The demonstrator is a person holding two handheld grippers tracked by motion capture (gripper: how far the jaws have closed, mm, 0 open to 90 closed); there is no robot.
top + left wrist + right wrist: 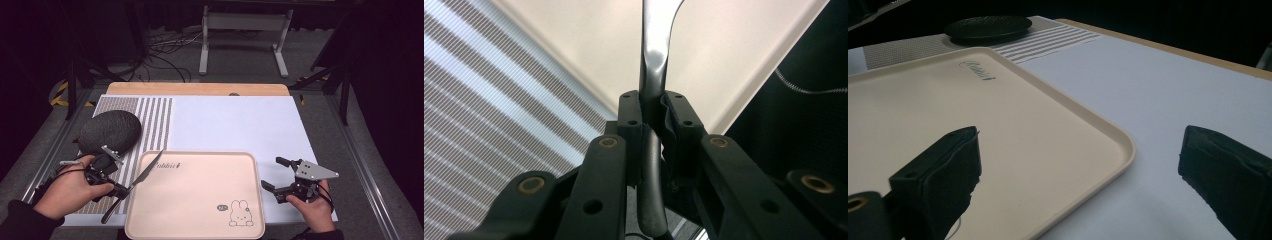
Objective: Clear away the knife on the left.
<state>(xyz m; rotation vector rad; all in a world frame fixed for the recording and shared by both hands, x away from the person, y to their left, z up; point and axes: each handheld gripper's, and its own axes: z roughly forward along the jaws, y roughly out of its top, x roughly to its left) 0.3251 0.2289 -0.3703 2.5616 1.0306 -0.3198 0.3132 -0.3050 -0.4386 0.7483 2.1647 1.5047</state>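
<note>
At lower left of the high view, the left gripper (pixel 121 189) is clenched on a table knife (pixel 134 184) with a dark handle and a shiny silver blade. The blade slants up-right over the upper-left corner of a cream tray (pixel 200 165), the handle pointing toward the bottom of the frame. The tray bears cursive script near its top left, too small to read, and a rabbit drawing (pixel 240 213) at lower right. At lower right, the right gripper (pixel 274 175) is released, jaws wide apart beside the tray's right rim. A dark oval mat (pixel 110 131) lies at upper left on a striped cloth (pixel 150 125).
</note>
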